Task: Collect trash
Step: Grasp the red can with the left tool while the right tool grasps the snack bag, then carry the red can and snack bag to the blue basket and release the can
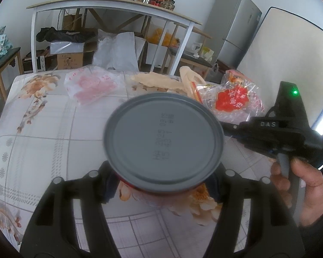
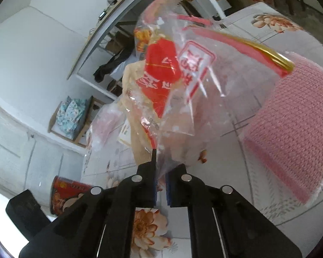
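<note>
My left gripper is shut on a red can, whose grey end faces the camera and fills the middle of the left wrist view. The same can shows at the lower left of the right wrist view. My right gripper is shut on the lower edge of a clear plastic bag with red print, which stands up in front of the camera. From the left wrist, the right gripper reaches in from the right to that bag, with a hand holding its handle.
The floral cloth surface also carries a pink-printed plastic bag and a beige bag at the far side. A pink textured sheet lies right of the right gripper. Beyond stand a white-legged table and a fridge.
</note>
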`<state>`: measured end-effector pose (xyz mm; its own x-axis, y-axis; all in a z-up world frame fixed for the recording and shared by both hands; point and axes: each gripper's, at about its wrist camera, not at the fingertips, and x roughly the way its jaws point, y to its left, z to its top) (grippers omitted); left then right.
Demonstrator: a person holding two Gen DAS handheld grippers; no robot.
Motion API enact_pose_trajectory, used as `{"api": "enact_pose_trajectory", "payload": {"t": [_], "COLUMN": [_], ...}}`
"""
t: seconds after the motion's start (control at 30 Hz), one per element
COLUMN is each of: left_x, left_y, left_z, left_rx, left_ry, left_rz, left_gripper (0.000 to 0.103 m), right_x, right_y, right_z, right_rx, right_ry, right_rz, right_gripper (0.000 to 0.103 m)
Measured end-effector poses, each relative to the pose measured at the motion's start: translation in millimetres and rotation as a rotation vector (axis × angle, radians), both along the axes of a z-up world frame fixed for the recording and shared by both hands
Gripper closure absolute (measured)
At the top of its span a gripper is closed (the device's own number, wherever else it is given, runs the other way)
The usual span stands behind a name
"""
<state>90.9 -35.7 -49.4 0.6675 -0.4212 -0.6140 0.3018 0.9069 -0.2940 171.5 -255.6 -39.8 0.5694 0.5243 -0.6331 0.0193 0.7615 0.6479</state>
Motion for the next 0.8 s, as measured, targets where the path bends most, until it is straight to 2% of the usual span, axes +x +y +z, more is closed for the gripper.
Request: {"api": "enact_pose_trajectory", "payload": {"t": [0.23,0.4,0.63,0.8], "left_x": [4.2,3.5,-9.4,-34.0], "left_y": [-0.7,-1.0,2.5,12.4], "left_z": [-0.1,1.4,7.1,23.5], "left_rx": [0.006,0.007,-0.001,0.007], "left_ry": [0.006,-0.001,-0.035,-0.070], "left_rz": [-0.002,0.002,0.020,0.035], "left_gripper": [0.041,0.041,0.041,0.041], "right_x": [-16.5,-24.9,-42.9,-65.3], "right_y": [-9.2,-12.1,11.3,42.8], "right_z": [22.1,30.0,39.7,44.8], "right_rx": [0.009,0.036,-0.081,-0.164], "right_ry": [-0.052,-0.057,-0.114,-0.160], "right_rz": [0.025,0.036,0.098,0.177], "right_gripper": [0.098,0.098,0.098,0.098]}}
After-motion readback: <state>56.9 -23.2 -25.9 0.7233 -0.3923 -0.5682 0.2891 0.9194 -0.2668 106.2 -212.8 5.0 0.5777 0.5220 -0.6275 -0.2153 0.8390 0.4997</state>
